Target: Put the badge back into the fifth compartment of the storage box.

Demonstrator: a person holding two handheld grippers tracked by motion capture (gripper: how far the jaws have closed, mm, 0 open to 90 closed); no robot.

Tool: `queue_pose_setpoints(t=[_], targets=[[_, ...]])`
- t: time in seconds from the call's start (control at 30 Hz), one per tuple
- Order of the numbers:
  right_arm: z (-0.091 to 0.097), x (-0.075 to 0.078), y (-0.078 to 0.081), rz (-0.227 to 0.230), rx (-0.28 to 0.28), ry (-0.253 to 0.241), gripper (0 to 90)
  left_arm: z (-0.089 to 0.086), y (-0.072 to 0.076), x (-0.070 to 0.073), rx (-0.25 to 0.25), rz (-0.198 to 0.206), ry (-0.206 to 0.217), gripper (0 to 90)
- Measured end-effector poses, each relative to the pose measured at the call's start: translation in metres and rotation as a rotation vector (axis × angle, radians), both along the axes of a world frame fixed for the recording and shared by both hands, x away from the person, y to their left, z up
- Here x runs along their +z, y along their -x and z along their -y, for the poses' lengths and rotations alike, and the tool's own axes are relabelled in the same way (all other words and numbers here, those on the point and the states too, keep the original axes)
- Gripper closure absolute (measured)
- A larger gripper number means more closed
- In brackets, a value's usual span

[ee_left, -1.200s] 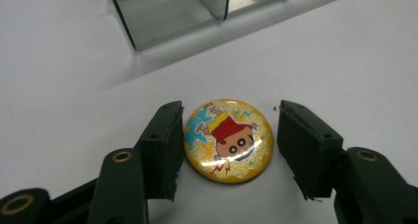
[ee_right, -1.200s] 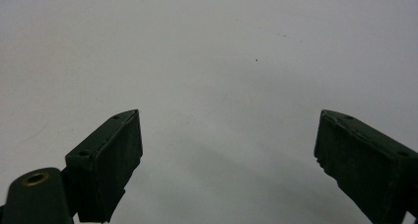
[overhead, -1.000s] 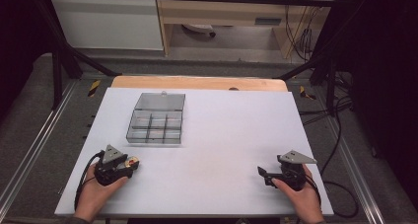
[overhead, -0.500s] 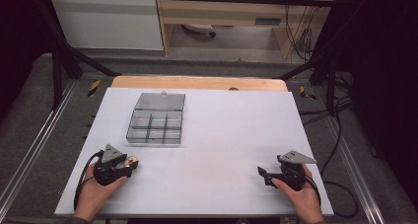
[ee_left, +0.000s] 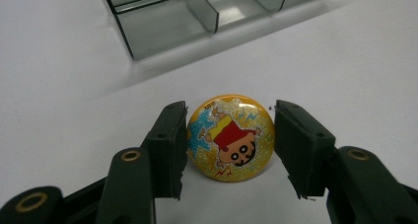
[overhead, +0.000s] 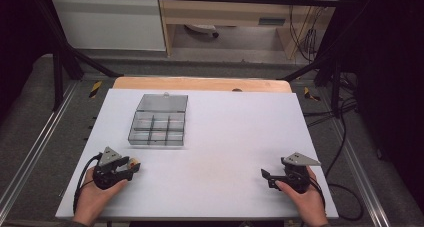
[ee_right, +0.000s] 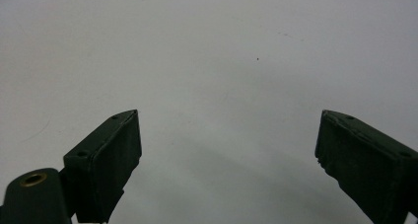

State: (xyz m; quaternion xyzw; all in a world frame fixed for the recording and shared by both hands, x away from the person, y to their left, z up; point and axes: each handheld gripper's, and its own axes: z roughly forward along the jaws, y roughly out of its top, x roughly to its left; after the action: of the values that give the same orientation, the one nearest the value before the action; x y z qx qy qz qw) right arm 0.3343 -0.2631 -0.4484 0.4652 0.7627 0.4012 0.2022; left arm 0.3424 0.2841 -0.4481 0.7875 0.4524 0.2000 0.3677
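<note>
A round yellow glitter badge (ee_left: 231,140) with a cartoon child on it sits between the jaws of my left gripper (ee_left: 230,134), and both jaws press against its edges. In the high view this gripper (overhead: 131,168) rests at the near left of the white table (overhead: 225,132), with the badge (overhead: 134,163) at its tip. A clear grey compartment box (overhead: 159,121) stands open beyond it, and its nearest compartments (ee_left: 197,12) look empty. At the near right, my right gripper (overhead: 265,176) is open, its jaws (ee_right: 226,140) wide apart over bare table.
The box's lid (overhead: 163,102) lies folded back toward the wooden strip (overhead: 200,83) at the table's far edge. Metal rails and black frame posts flank the table, and cables hang at the right.
</note>
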Motion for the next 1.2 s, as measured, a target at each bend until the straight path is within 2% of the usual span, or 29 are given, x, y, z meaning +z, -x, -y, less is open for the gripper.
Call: queue_pose_setpoints(t=[0.63, 1.0, 1.2], targets=[[0.0, 0.0, 0.0, -0.01, 0.001, -0.006, 10.6, 0.002, -0.003, -0.003, -0.004, -0.005, -0.018, 47.7], [0.0, -0.001, 0.0, -0.008, 0.003, -0.006, 10.5, 0.003, -0.001, 0.002, -0.006, 0.018, -0.005, 47.8], [0.0, -0.001, -0.001, -0.01, 0.005, -0.007, 10.4, 0.003, -0.001, 0.011, -0.006, 0.038, 0.01, 47.8]])
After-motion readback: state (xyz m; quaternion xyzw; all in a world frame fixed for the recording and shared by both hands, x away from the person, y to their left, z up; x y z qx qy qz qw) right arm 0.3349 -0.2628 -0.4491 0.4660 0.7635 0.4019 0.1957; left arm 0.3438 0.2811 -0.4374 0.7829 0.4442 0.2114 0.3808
